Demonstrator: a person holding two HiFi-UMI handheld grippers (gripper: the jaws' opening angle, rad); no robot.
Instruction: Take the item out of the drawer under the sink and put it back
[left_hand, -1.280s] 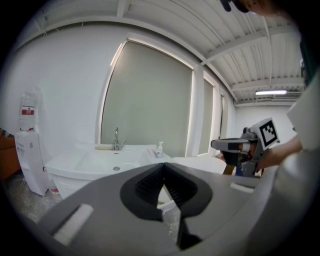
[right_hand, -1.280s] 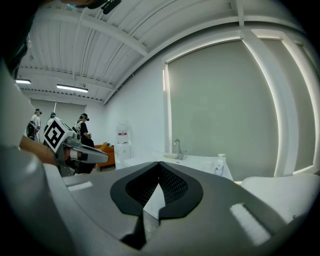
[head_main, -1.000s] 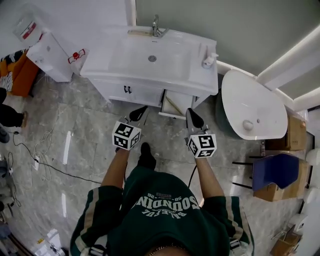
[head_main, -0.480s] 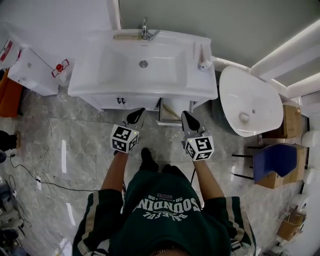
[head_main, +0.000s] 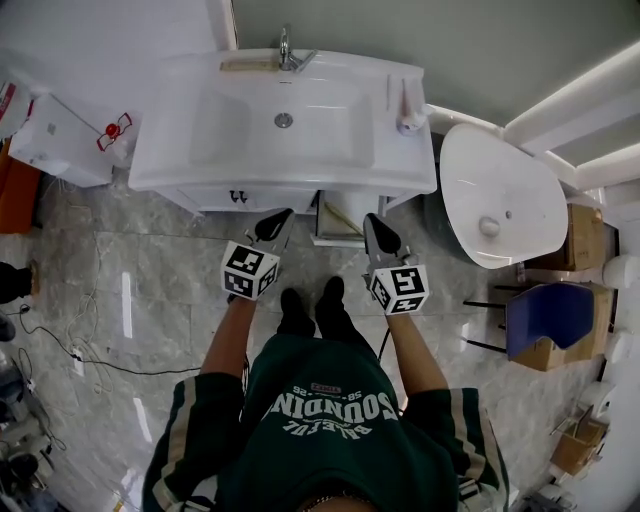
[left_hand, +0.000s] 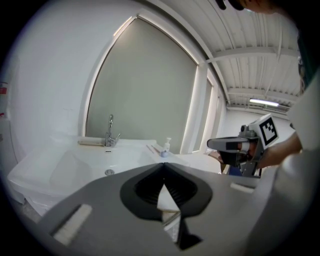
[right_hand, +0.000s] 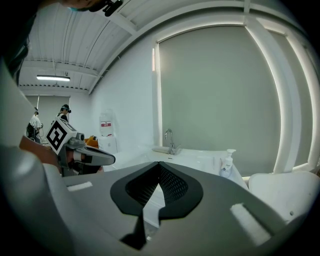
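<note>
Head view: drawer (head_main: 340, 240) hangs open past the sink (head_main: 285, 120) front edge at 12 o'clock, thin item (head_main: 341, 216) slanted inside, open floor (head_main: 150, 280) at 9.

Left gripper view: left gripper (left_hand: 162, 167) fingers closed, empty.

Right gripper view: right gripper (right_hand: 159, 165) likewise.

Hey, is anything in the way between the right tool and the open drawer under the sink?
Nothing visible. The right tool, shut and empty, hangs just right of the open drawer; only the sink's rim overhangs its back.

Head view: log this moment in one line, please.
left gripper: shut, empty | right gripper: shut, empty | white drawer under white ceramic sink: open
</note>
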